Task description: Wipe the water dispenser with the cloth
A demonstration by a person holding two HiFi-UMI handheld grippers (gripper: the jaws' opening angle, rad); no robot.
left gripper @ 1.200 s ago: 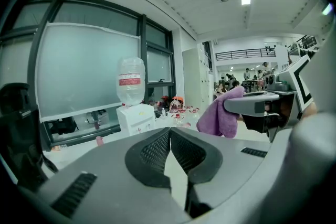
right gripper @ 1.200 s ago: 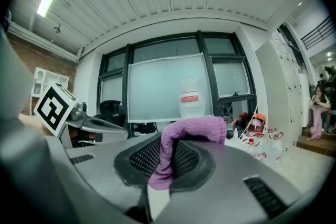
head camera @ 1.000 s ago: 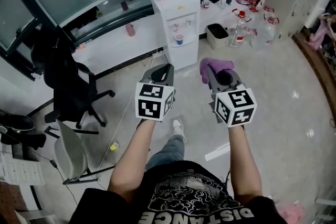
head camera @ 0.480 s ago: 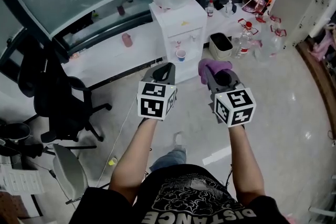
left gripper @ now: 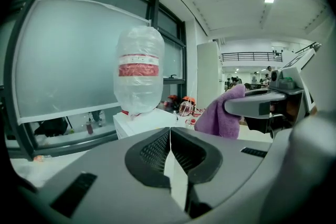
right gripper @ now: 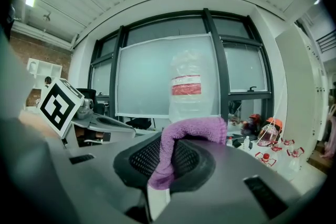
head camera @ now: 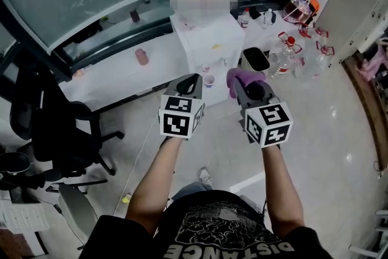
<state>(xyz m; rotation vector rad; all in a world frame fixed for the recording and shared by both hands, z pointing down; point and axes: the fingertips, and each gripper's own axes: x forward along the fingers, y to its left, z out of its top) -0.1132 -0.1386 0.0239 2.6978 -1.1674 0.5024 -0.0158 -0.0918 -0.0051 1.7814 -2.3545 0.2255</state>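
Right gripper [head camera: 242, 83] pinches the purple cloth [head camera: 240, 78], which droops over its jaw tips. Left gripper [head camera: 191, 83] pressed together, empty. Water dispenser [head camera: 206, 45] stands just ahead of both, untouched.

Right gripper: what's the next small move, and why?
Probably carry the right gripper forward until its purple cloth meets the top of the white water dispenser. The jaws clamp the cloth, but the dispenser stands ahead, apart from it.
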